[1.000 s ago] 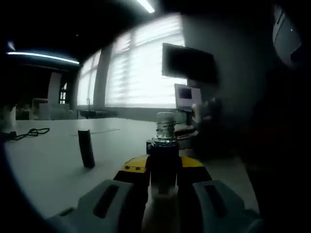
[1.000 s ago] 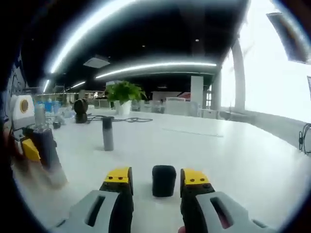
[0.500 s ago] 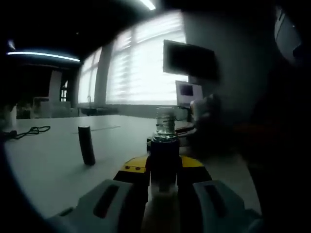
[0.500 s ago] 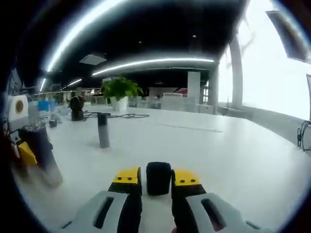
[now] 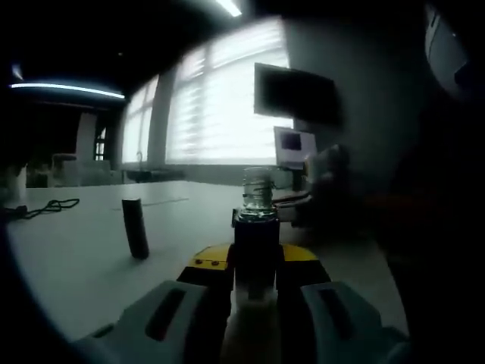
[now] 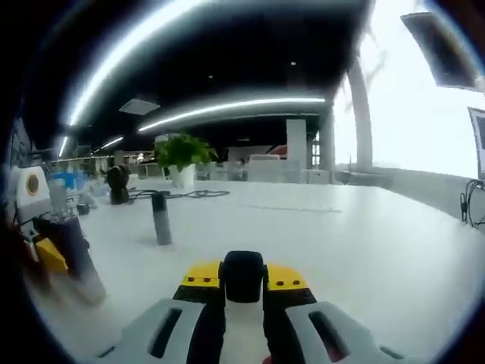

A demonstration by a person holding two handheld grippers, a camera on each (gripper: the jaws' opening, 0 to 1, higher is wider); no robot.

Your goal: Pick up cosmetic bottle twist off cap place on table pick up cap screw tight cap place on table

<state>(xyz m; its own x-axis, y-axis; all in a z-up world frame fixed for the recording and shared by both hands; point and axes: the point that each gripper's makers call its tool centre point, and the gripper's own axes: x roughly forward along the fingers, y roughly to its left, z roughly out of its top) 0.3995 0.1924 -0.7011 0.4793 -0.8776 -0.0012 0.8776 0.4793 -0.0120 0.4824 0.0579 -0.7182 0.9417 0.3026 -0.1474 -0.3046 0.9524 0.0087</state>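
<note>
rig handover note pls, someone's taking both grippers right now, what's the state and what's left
Left gripper: shut on the cosmetic bottle, upright, threaded neck bare.
Right gripper: shut on the black cap, over the white table.
Done: cap twisted off, set down and picked up.
Left: bring cap onto the neck, screw it tight, place the bottle on the table.
A dark cylinder stands upright on the table, apart from both grippers.

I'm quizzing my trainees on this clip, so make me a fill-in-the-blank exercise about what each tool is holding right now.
1. The left tool is shut on the cosmetic bottle, whose threaded neck has no ____ on it.
2. The right tool is shut on the black ____.
3. A dark cylinder stands ____ on the white table.

Missing words: cap; cap; upright
</note>
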